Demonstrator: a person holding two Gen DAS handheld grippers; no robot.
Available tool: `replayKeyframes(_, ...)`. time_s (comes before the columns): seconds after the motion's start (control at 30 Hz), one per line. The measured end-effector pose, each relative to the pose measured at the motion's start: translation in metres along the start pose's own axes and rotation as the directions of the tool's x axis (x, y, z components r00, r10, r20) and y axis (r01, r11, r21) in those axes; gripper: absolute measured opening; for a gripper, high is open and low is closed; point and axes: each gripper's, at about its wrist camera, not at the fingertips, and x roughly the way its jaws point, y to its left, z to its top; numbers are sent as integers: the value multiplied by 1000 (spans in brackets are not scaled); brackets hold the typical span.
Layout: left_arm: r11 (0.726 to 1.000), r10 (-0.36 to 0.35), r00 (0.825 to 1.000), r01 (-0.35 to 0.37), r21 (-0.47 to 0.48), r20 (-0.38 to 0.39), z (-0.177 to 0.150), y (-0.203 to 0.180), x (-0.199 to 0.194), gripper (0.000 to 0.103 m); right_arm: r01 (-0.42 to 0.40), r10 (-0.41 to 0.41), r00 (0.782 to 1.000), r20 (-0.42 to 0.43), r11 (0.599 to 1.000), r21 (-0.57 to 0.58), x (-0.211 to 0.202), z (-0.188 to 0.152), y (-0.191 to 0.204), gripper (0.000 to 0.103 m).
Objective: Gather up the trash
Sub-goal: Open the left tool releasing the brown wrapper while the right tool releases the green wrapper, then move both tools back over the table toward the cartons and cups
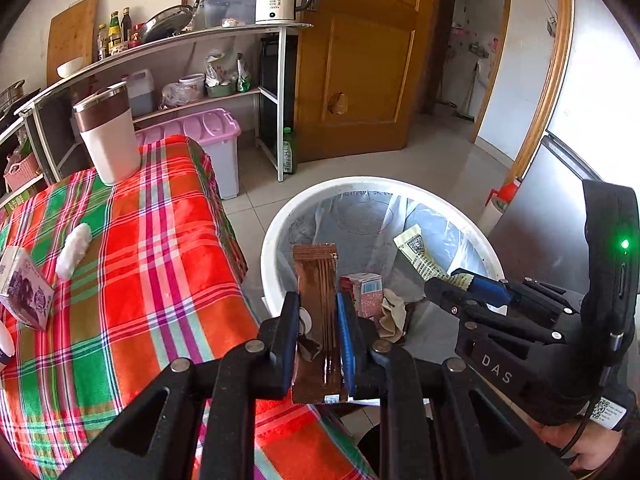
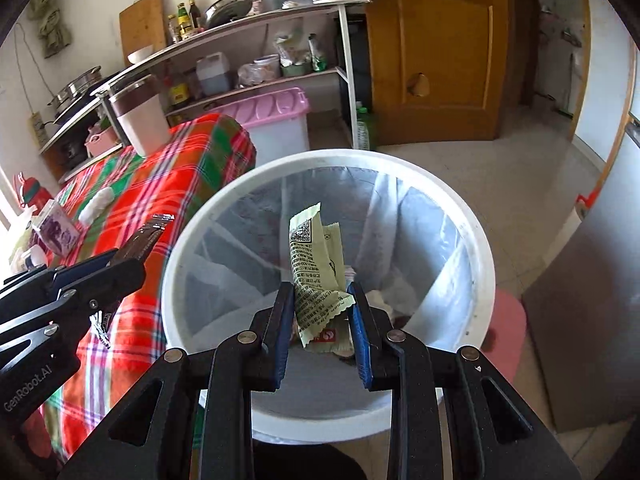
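My left gripper [image 1: 319,300] is shut on a brown snack wrapper [image 1: 317,280], held upright at the near rim of the white trash bin [image 1: 280,216]. My right gripper [image 2: 322,294] is shut on a crumpled pale green wrapper [image 2: 310,256], right above the bin's [image 2: 472,224] lined inside. In the left wrist view the right gripper [image 1: 460,280] shows at the right with the green wrapper [image 1: 418,252] sticking out of it. A small red carton [image 1: 366,292] and crumpled paper [image 1: 392,312] lie in the bin. The left gripper [image 2: 132,252] and its brown wrapper [image 2: 150,232] appear at left in the right wrist view.
A table under a red and green plaid cloth [image 1: 140,280] stands left of the bin, with a white tumbler [image 1: 108,136], a purple carton [image 1: 26,288] and a white packet [image 1: 74,250] on it. Behind are a pink-lidded box [image 1: 212,136], kitchen shelves [image 1: 224,36], a wooden door [image 1: 360,60] and a grey fridge [image 1: 560,208].
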Motion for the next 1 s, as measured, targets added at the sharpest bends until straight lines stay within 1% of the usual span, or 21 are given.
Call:
replayKeyframes(0.23, 1000, -20, 1000, 20, 1, -11, 2, -6, 8, 21, 54, -54, 998, -23, 999, -3, 7, -3, -7, 28)
replayKeyframes(0.3, 1000, -11, 1000, 11, -2, -16, 2, -5, 9, 29, 46, -46, 999, -19, 999, -2, 6, -2, -7, 29)
replayKeyframes(0.33, 1000, -12, 1000, 12, -8, -20, 1, -4, 9, 37, 43, -43, 999, -22, 999, -2, 6, -2, -6, 31)
replayKeyframes(0.37, 1000, -18, 1000, 18, -18, -23, 1, -3, 9, 42, 46, -46, 999, -23, 999, -3, 7, -1, -6, 37)
replayKeyframes(0.4, 999, -24, 999, 24, -26, -24, 0, -1, 9, 43, 54, -54, 998, -19, 999, -5, 6, -1, -5, 41)
replayKeyframes(0.43, 999, -25, 999, 24, -28, -23, 0, 0, 8, 46, 55, -55, 998, -15, 998, -8, 6, -1, -5, 42)
replayKeyframes(0.63, 999, -17, 1000, 16, -46, -6, -3, 8, -2, 50, 53, -53, 999, -8, 999, -1, 2, -1, 4, 43)
replayKeyframes(1.0, 995, 15, 999, -12, -104, 31, -14, 40, -29, 52, 23, -22, 999, 33, 999, -32, -14, 1, 33, 43)
